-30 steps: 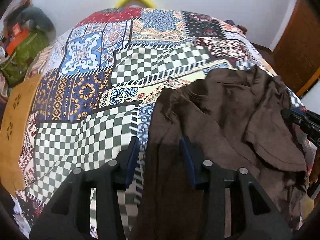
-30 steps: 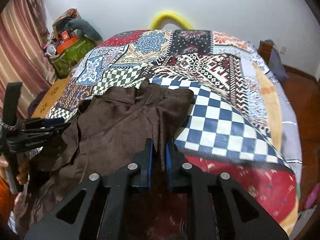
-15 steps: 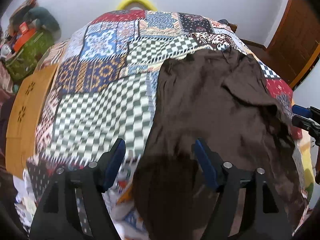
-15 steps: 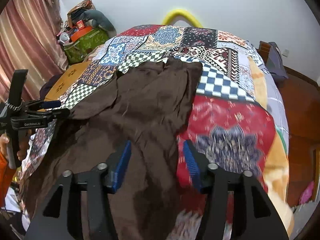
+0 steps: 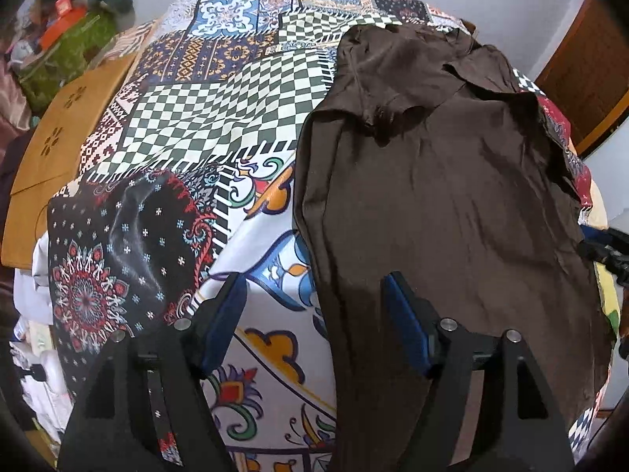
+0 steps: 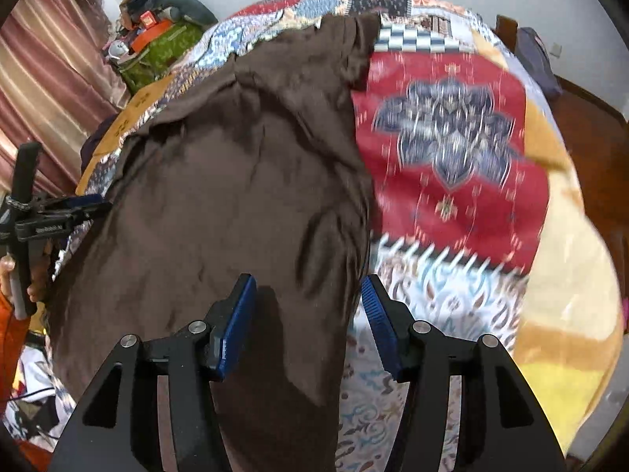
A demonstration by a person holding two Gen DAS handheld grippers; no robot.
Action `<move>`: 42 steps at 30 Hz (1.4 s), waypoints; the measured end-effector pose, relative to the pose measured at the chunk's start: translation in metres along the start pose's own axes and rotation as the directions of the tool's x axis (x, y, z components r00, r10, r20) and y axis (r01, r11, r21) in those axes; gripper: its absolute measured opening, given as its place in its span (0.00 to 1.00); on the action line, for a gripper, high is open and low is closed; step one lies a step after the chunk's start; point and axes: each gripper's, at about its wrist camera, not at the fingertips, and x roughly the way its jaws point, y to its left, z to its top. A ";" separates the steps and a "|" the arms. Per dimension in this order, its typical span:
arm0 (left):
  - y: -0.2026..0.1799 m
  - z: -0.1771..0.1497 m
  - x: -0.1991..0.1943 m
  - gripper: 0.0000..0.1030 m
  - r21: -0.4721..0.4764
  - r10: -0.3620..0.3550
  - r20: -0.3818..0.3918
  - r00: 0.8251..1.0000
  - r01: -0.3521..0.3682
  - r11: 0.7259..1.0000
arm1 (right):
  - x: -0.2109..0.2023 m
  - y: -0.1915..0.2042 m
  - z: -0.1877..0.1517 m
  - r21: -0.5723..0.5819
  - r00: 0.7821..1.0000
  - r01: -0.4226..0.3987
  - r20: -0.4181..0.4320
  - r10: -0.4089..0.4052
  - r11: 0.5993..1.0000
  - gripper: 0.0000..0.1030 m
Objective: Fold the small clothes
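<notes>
Across the patchwork bedspread (image 5: 220,102) lies the brown garment (image 5: 440,204), spread long and mostly flat from the far end of the bed toward you, with a rumpled collar-like bunch near its far end and loose folds along its edges.

Your left gripper (image 5: 314,314) hangs over the garment's left edge. Its jaws have just been opening, then eased in a little; they stand wide apart now. One blue pad (image 5: 405,326) is above the brown cloth, the other above the bare bedspread, and neither presses on anything, so you hold nothing there.

Your right gripper (image 6: 308,326) sits over the garment's right edge. Its jaws have just been opening too and now stand about half apart; the cloth's border runs between the pads (image 6: 236,326), but they do not pinch it.

From the right wrist view, your left gripper shows at the far left, held in your hand (image 6: 17,271) beside the garment. A green bag (image 6: 157,55) stands past the bed near the striped curtain (image 6: 43,90).
</notes>
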 end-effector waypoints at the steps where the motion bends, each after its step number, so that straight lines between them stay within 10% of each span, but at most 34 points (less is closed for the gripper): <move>1: -0.002 -0.001 0.000 0.52 0.001 -0.026 0.000 1.000 0.026 1.000 | 0.004 0.000 -0.002 0.000 1.000 -0.003 -0.007 0.003 1.000 0.51; 4: -0.007 0.003 0.000 0.17 0.001 -0.090 -0.008 0.996 0.090 0.996 | 0.008 0.002 -0.002 -0.019 1.000 0.000 0.000 0.000 1.000 0.44; 6: -0.013 0.009 0.001 0.05 0.020 -0.087 -0.004 0.996 0.087 0.996 | 0.009 0.006 0.004 -0.043 1.000 0.004 0.009 -0.004 0.999 0.23; 9: -0.020 0.022 0.005 0.05 0.059 -0.047 0.019 0.999 0.046 0.997 | 0.011 0.009 0.013 -0.058 1.000 -0.014 0.013 0.014 0.998 0.09; 17: 0.002 0.041 0.012 0.06 -0.035 -0.039 0.007 0.999 0.039 0.999 | 0.006 0.008 0.023 0.000 0.998 0.008 0.061 -0.008 1.000 0.09; 29: 0.017 -0.031 -0.041 0.43 -0.009 -0.046 -0.004 0.999 0.046 0.999 | -0.037 -0.001 -0.030 -0.004 1.000 0.018 0.023 -0.018 1.000 0.38; 42: 0.024 -0.085 -0.056 0.50 -0.052 -0.089 -0.037 0.995 0.087 0.995 | -0.036 -0.015 -0.070 0.106 1.000 -0.014 -0.019 0.016 0.994 0.41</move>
